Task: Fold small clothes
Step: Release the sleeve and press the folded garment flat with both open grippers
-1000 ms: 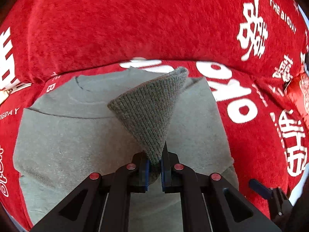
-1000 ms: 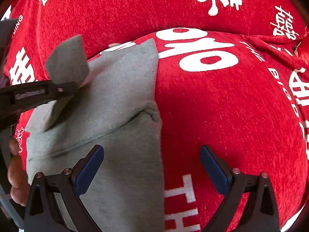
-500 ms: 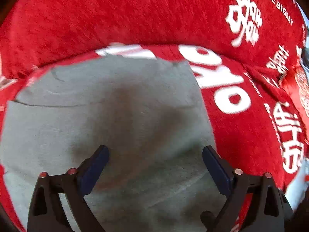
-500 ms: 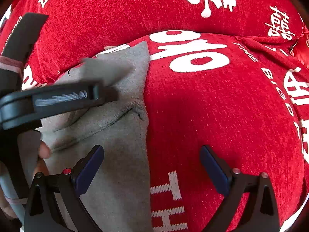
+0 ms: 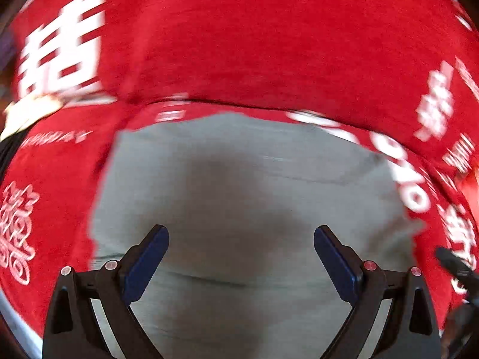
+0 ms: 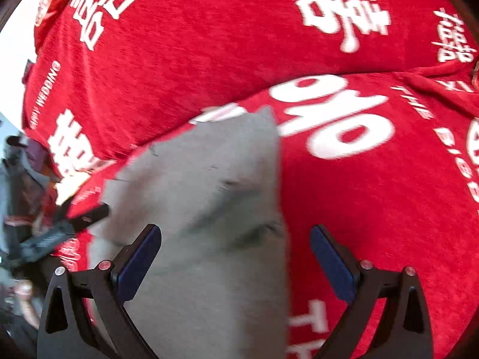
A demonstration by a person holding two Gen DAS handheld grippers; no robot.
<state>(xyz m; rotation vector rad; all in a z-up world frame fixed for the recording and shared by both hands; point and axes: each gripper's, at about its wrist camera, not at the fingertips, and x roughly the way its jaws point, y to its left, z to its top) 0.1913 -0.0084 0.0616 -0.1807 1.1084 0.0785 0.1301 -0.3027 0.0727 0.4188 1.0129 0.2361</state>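
A small grey knit garment [image 5: 245,203] lies flat on the red cloth, folded in on itself. My left gripper [image 5: 241,257] is open and empty above its near part. My right gripper [image 6: 235,257] is open and empty over the garment's right edge [image 6: 209,209]; its left finger is over grey fabric, its right finger over red cloth. The left gripper also shows at the left of the right wrist view [image 6: 60,227], beside the garment's left edge. Both views are motion-blurred.
A red plush cloth with white characters and lettering [image 5: 239,45] covers the seat and rises as a backrest behind the garment [image 6: 209,45]. The right gripper's tip [image 5: 455,266] shows at the right edge of the left wrist view.
My left gripper let go of the grey sleeve it held up, opened, and pulled away to the left. The sleeve now lies flat on the garment. My right gripper stayed open and shifted slightly.
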